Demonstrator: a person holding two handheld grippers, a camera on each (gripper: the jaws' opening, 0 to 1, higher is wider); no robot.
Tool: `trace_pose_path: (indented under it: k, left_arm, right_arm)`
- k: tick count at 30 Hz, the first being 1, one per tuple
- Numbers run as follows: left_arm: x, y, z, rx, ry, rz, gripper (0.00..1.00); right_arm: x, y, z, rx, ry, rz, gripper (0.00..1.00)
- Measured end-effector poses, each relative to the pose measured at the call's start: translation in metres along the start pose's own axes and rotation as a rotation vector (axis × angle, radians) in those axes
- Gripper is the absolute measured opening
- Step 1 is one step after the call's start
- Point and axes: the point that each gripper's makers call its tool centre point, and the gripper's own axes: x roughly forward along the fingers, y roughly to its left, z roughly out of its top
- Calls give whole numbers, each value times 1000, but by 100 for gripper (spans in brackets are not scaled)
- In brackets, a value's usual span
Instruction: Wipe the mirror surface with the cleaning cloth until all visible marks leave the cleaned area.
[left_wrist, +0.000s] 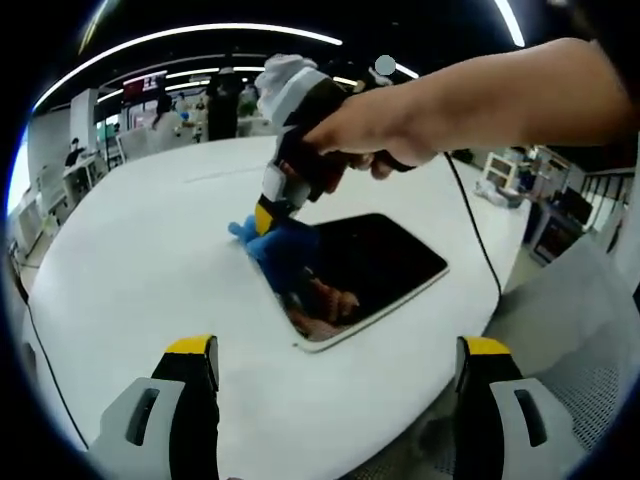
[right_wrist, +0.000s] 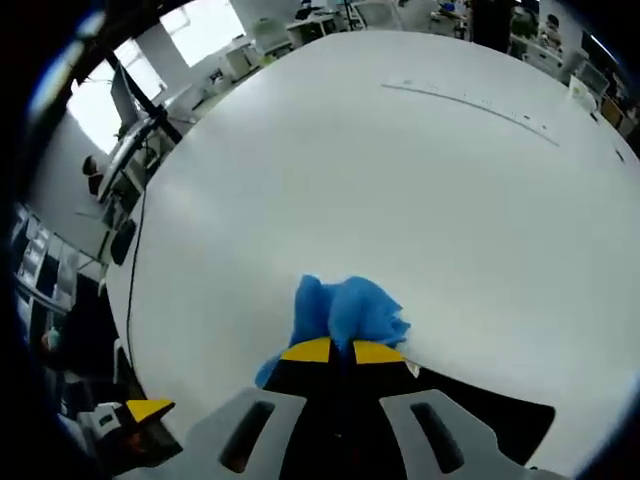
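A dark rectangular mirror (left_wrist: 375, 265) with a pale frame lies flat on the white table (left_wrist: 150, 260). A blue cleaning cloth (left_wrist: 272, 240) rests on the mirror's left end. My right gripper (left_wrist: 268, 215), held by a person's hand (left_wrist: 385, 135), is shut on the cloth and presses it down at the mirror's edge. In the right gripper view the cloth (right_wrist: 345, 310) bunches out past the closed yellow-tipped jaws of the right gripper (right_wrist: 340, 352), with the dark mirror (right_wrist: 490, 425) beneath. My left gripper (left_wrist: 335, 352) hovers open near the table's front edge, short of the mirror.
A black cable (left_wrist: 475, 235) trails from the right gripper across the table toward its right edge. The table (right_wrist: 400, 180) stretches wide and white beyond the cloth. Desks, chairs and people fill the room behind. The left gripper's yellow tip (right_wrist: 148, 410) shows at lower left.
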Motion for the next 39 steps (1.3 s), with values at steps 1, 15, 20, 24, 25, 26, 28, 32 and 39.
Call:
trace_pose_path:
  k: [1, 15, 20, 24, 25, 26, 28, 32, 39]
  left_arm:
    - [0, 0, 0, 0, -1, 1, 99]
    - [0, 1, 0, 5, 4, 3, 99]
    - [-1, 0, 0, 9, 8, 1, 99]
    - [0, 0, 0, 13, 10, 1, 99]
    - [0, 0, -1, 13, 11, 0, 99]
    - [0, 0, -1, 14, 12, 0, 99]
    - [0, 0, -1, 14, 12, 1, 99]
    - [1, 0, -2, 15, 14, 1, 99]
    - [1, 1, -2, 14, 13, 2, 99]
  right_arm:
    - [0, 0, 0, -1, 1, 2, 0]
    - [4, -7, 8, 17, -26, 6, 0]
    - [4, -7, 8, -1, -35, 13, 0]
    - [2, -12, 5, -1, -31, 23, 0]
    - [0, -12, 3, 5, -31, 24, 0]
    - [-1, -13, 2, 7, -30, 24, 0]
    - [-2, -13, 1, -2, -28, 24, 0]
    - [-3, -18, -1, -6, -28, 21, 0]
    - [-9, -18, -5, -9, -32, 14, 0]
